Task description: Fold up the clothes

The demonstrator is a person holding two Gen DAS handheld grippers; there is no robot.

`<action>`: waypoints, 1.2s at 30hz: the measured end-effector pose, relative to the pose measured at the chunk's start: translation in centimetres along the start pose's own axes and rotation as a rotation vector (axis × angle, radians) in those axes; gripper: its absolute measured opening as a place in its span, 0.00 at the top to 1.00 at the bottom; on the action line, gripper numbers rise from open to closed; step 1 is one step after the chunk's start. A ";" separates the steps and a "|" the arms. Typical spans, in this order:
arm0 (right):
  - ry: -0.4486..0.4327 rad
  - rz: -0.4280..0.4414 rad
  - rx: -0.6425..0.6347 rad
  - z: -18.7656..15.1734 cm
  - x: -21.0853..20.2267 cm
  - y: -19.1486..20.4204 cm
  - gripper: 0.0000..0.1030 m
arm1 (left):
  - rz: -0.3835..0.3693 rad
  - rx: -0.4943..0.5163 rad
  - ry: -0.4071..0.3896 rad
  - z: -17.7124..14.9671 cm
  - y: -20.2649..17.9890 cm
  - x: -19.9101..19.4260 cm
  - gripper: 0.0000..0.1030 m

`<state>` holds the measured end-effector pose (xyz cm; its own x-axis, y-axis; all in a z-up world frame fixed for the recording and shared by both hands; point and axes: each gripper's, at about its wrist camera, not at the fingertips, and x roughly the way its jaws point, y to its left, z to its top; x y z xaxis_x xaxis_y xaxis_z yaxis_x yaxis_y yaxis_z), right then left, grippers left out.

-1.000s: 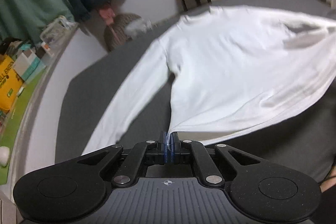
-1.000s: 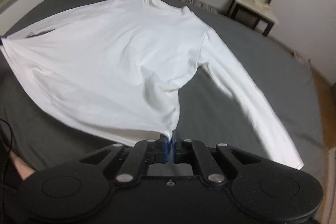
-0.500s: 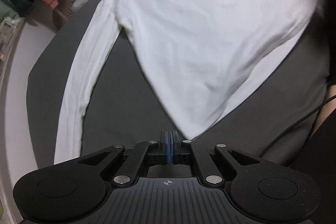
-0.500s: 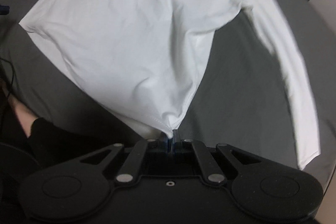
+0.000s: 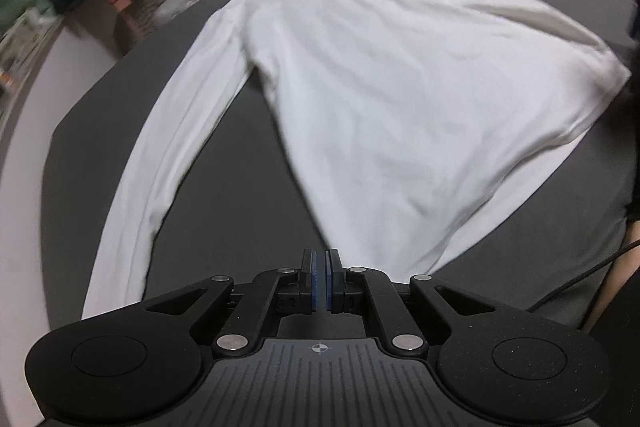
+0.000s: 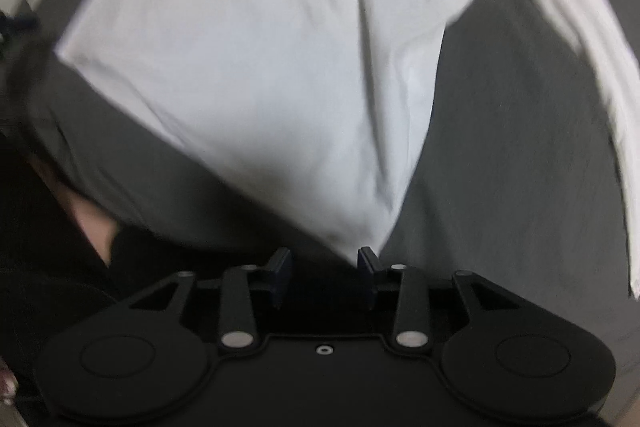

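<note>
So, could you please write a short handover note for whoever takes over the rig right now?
Left gripper: shut; whether it grips the white long-sleeve shirt is unclear.
Right gripper: open, with the shirt's other bottom corner just ahead of it.
The shirt lies spread out on the grey bed, both sleeves angled outward.
Done: shirt laid out flat.
Left: all folding, meaning sleeves in first, then the body.

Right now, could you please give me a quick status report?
Left gripper shut, right gripper open. White shirt spread flat on grey bed, unfolded. Nothing in the way.
</note>
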<state>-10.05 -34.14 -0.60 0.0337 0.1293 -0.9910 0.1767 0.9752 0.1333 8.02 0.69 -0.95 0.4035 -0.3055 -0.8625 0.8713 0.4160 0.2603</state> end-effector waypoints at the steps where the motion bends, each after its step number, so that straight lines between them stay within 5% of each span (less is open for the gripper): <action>1: -0.037 -0.001 -0.003 0.4 -0.3 0.0 0.65 | -0.013 0.027 -0.017 0.4 -0.3 0.2 0.96; 3: -0.112 -0.002 -0.009 1.1 -0.8 0.0 0.65 | -0.034 0.153 -0.027 1.0 -1.7 0.9 0.96; 7: -0.123 0.012 -0.120 1.2 1.4 2.7 0.66 | -0.049 0.386 0.009 1.6 -4.2 3.0 0.95; 12: -0.189 0.029 -0.290 1.4 4.1 7.8 0.66 | -0.141 0.480 0.013 2.2 -6.6 3.7 0.95; 18: -0.394 -0.112 -0.560 0.4 6.3 15.0 0.68 | -0.130 0.705 0.004 2.0 -11.2 3.4 0.95; 24: -0.433 -0.040 -0.519 2.9 7.1 16.0 0.76 | -0.146 0.715 -0.112 2.5 -12.7 2.7 0.95; 27: -0.425 -0.001 -0.487 4.4 7.6 16.0 0.97 | -0.173 0.703 -0.149 3.0 -12.7 2.3 0.95; 36: -0.297 0.325 -0.097 9.3 9.0 9.3 0.97 | -0.256 0.781 -0.146 3.2 -13.0 2.4 0.95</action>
<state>1.06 -25.57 -8.15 0.3557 0.3881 -0.8502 0.0176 0.9068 0.4213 -1.44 -8.22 -4.99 0.1519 -0.4399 -0.8851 0.8626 -0.3783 0.3360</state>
